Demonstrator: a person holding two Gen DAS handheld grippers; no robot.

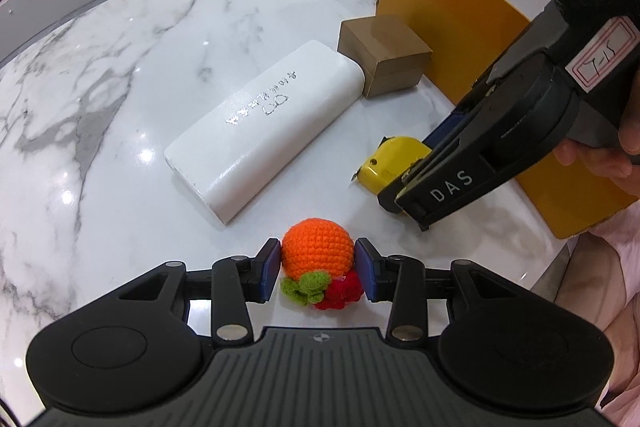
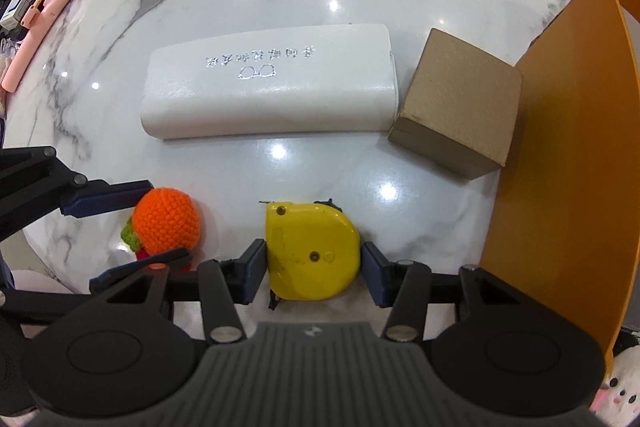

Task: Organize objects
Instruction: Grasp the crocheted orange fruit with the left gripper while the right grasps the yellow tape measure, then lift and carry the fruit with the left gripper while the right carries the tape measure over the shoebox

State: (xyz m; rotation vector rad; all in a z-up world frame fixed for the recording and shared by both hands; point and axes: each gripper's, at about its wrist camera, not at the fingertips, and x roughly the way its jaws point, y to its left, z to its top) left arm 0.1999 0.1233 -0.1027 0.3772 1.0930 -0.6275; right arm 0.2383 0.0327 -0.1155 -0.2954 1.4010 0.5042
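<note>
A crocheted orange ball (image 1: 318, 251) with green and red knitted bits lies on the white marble table (image 1: 120, 107). My left gripper (image 1: 316, 259) is shut on it, one blue pad pressed against each side. The right wrist view shows the same ball (image 2: 166, 221) at the left, between the left gripper's fingers. A yellow tape measure (image 2: 312, 251) lies flat on the marble. My right gripper (image 2: 312, 263) is shut on it, with the pads against its two sides. In the left wrist view the tape measure (image 1: 386, 163) is half hidden behind the right gripper's body.
A long white case (image 2: 268, 91) lies beyond both grippers, and a brown cardboard box (image 2: 460, 115) stands at its end. An orange open box (image 2: 560, 167) walls off the right side. A pink stick (image 2: 36, 27) lies at the far left edge. A hand (image 1: 600, 155) holds the right gripper.
</note>
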